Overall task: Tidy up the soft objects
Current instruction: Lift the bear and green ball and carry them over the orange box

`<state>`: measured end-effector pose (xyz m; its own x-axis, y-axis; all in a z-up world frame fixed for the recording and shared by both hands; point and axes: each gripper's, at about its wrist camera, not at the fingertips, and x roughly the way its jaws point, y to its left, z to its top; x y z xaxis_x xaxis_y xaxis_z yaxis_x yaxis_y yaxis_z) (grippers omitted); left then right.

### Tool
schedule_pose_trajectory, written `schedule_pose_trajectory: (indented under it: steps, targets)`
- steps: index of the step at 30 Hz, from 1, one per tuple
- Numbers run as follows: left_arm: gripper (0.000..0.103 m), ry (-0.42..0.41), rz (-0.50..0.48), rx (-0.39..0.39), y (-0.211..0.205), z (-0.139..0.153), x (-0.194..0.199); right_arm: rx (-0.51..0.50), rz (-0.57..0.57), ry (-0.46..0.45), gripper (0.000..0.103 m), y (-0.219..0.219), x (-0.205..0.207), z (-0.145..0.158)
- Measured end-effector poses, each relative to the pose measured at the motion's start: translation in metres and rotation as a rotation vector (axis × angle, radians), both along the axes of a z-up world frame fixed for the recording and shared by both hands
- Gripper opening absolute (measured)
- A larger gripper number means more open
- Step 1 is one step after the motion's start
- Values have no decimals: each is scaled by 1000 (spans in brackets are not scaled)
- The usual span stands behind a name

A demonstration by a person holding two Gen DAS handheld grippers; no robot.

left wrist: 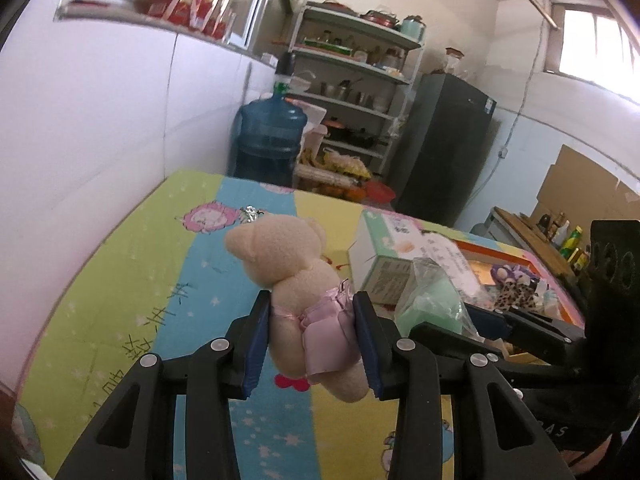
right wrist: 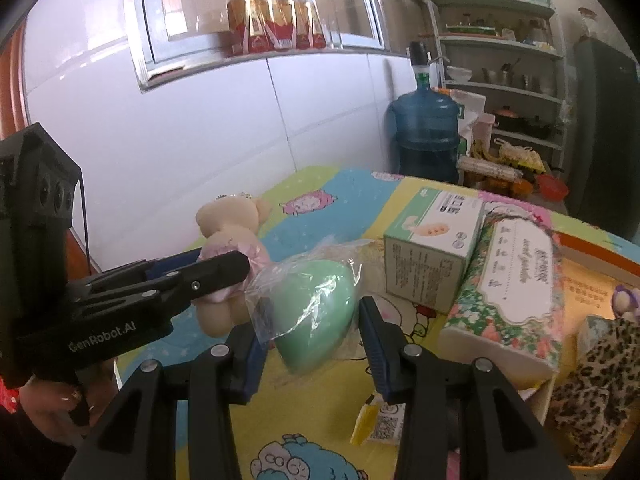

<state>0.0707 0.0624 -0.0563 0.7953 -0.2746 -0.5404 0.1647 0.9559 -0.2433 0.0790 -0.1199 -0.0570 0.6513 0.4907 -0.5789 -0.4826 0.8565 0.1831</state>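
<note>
Left gripper (left wrist: 312,344): its blue-padded fingers (left wrist: 256,344) are clamped on the waist of a beige plush teddy bear in a pink satin skirt (left wrist: 296,276), held clear of the surface.
Right gripper (right wrist: 312,336): its fingers (right wrist: 376,344) bracket a mint-green soft rounded object in a clear crinkled plastic bag (right wrist: 320,312); the left pad touches the bag, the right pad stands slightly off it, so a firm grip cannot be told.
Surface (left wrist: 132,280): a colourful cartoon-print cloth covers it.
Boxes: a white-and-green cardboard tissue box (right wrist: 432,256) sits beside a floral soft tissue pack (right wrist: 516,292).
Far right: a leopard-print plush (right wrist: 592,384) lies beyond the pack.
</note>
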Motion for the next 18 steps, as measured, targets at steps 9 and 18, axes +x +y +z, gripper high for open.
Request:
schedule_pose_trajectory:
  steps: [9, 18]
  targets:
    - [42, -68, -49, 34, -33, 24, -12, 35, -64, -56, 44, -31, -18, 17]
    - [42, -102, -119, 59, -82, 35, -16, 65, -146, -95, 44, -71, -33, 29]
